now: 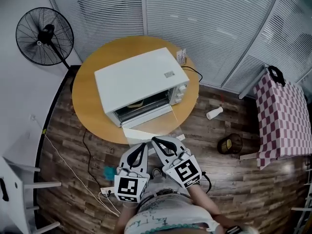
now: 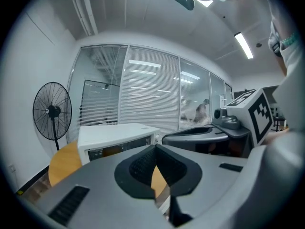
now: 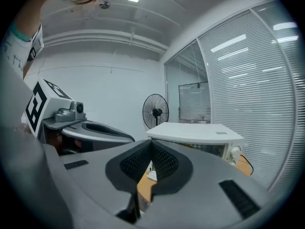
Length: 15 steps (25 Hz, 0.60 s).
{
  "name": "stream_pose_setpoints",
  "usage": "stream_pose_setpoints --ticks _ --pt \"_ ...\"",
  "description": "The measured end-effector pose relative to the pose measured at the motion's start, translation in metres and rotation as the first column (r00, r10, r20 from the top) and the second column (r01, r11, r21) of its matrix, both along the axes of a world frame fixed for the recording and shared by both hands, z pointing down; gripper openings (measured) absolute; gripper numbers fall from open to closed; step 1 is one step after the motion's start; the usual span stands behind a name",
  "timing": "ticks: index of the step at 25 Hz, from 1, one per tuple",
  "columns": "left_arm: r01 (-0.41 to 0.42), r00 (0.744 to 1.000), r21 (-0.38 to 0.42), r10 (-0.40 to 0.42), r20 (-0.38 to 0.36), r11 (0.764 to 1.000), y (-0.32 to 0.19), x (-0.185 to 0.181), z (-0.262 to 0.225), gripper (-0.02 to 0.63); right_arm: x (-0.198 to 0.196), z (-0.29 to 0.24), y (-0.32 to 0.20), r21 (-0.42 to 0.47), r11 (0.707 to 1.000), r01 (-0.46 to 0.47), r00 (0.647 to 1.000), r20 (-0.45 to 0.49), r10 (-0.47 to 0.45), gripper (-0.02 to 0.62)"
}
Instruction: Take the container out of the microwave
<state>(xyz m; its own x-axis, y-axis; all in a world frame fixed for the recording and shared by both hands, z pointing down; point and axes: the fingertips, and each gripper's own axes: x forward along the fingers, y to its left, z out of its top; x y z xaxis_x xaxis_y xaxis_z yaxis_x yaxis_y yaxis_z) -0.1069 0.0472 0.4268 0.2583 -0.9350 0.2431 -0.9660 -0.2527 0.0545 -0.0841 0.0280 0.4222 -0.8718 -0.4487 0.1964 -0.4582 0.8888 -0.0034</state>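
No brand or wording can be read. The microwave (image 1: 139,77) carries a small label (image 1: 169,74) on its top, too small to make out, and the print on the little box (image 1: 181,56) behind it is just as unclear. The only bold graphics are the black-and-white square markers on each gripper's cube (image 1: 130,187).

The left gripper (image 1: 142,147) has its jaws pressed together with nothing between them; its ribbed pads (image 2: 143,163) meet at the tip. The right gripper (image 1: 157,141) is closed the same way and is empty too, its pads (image 3: 164,161) touching at the front. The two grippers sit side by side, tips nearly meeting.

Just ahead of both sets of fingertips lies the microwave's door (image 1: 151,126), dropped open toward them over the edge of the round wooden table (image 1: 90,106). Beyond it is the dark cavity, where something yellowish (image 1: 129,109) shows; whether that is the container cannot be told. Neither gripper touches anything.
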Motion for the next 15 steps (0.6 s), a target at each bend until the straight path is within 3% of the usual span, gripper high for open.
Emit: stream_pose_setpoints --ticks 15 --pt "0.087 0.996 0.010 -0.087 0.000 0.996 -0.086 0.005 -0.010 0.014 -0.001 -0.012 -0.084 0.008 0.993 0.117 0.993 0.031 -0.117 -0.008"
